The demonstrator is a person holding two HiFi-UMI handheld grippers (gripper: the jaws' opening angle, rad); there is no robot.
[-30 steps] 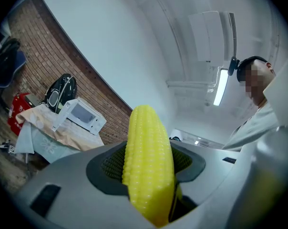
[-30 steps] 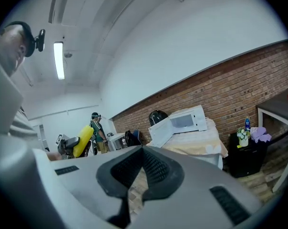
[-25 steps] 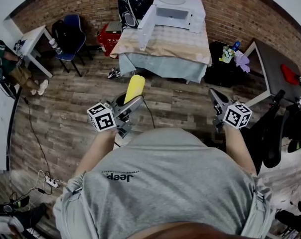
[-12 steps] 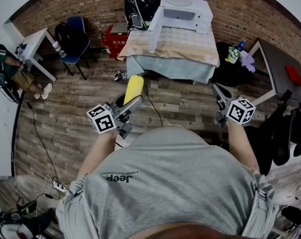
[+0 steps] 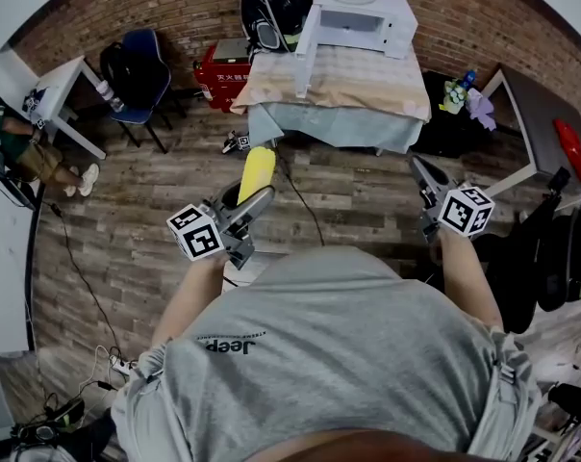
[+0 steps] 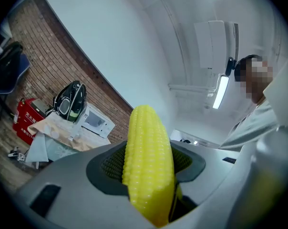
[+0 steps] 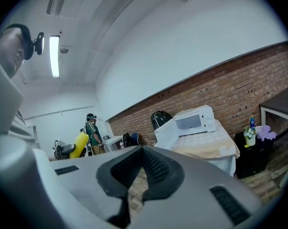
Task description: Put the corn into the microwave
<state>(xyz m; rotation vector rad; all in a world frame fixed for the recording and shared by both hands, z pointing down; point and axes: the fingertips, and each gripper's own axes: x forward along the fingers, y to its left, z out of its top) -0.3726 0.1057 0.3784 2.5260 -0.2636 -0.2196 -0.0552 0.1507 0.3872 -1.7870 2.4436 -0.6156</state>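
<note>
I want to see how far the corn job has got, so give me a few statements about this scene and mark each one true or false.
1. The left gripper is clamped on a yellow corn cob. True.
2. The microwave has its door closed. False: the door stands swung open.
3. The corn lies inside the microwave. False: it is in the left gripper, over the wooden floor and short of the table.
4. The right gripper holds nothing. True: its jaws are together and empty.
5. The microwave stands on a cloth-covered table. True.
</note>
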